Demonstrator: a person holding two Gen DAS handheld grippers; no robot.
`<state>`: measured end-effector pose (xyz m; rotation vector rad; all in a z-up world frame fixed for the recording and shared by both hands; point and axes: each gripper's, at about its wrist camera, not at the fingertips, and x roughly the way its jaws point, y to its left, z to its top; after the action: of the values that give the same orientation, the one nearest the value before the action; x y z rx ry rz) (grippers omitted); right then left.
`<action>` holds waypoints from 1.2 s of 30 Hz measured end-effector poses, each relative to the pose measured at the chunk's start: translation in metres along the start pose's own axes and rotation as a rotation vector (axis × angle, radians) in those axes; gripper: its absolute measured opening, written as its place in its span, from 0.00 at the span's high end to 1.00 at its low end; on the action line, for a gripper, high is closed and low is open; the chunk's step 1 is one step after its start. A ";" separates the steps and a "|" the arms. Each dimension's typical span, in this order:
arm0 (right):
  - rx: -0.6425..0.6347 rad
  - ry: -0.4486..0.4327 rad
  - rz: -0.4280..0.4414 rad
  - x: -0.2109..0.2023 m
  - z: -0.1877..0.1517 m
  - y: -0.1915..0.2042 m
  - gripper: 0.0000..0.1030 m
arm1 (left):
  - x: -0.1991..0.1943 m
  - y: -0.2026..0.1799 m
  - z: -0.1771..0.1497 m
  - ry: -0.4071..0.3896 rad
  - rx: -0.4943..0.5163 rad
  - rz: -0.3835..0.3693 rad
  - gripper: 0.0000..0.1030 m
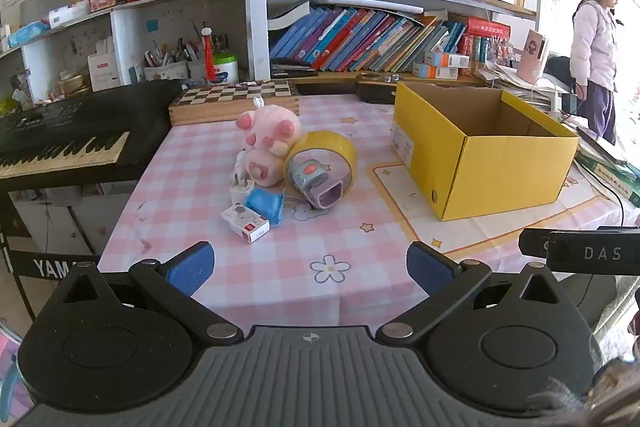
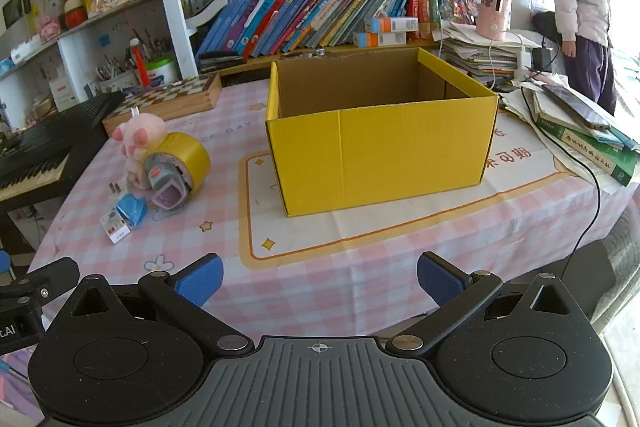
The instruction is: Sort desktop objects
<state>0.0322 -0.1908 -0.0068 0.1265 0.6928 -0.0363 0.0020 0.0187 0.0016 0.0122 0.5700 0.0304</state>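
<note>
A cluster of objects lies on the pink checked tablecloth (image 1: 280, 267): a pink plush toy (image 1: 266, 139), a yellow tape roll (image 1: 332, 151) with a grey and purple toy watch (image 1: 314, 183) in its hole, a white charger plug (image 1: 241, 189), a blue packet (image 1: 265, 205) and a small white box (image 1: 245, 223). An open yellow cardboard box (image 1: 480, 155) stands to the right; it looks empty in the right wrist view (image 2: 376, 147). My left gripper (image 1: 310, 267) is open, short of the cluster. My right gripper (image 2: 320, 281) is open, before the box. The cluster (image 2: 160, 171) lies to its left.
A black keyboard (image 1: 60, 139) stands left of the table. A chessboard box (image 1: 236, 103) lies behind the cluster. Bookshelves (image 1: 360, 39) line the back. Stacked books and papers (image 2: 580, 139) with a cable lie right of the box. A child (image 2: 584, 7) stands far right.
</note>
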 end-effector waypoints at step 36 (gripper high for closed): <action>0.005 0.020 0.011 0.006 0.000 0.001 0.00 | 0.004 0.003 -0.003 0.019 -0.016 0.017 0.00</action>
<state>0.0368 -0.1899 -0.0104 0.1359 0.7122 -0.0261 0.0043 0.0222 -0.0030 0.0012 0.5884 0.0514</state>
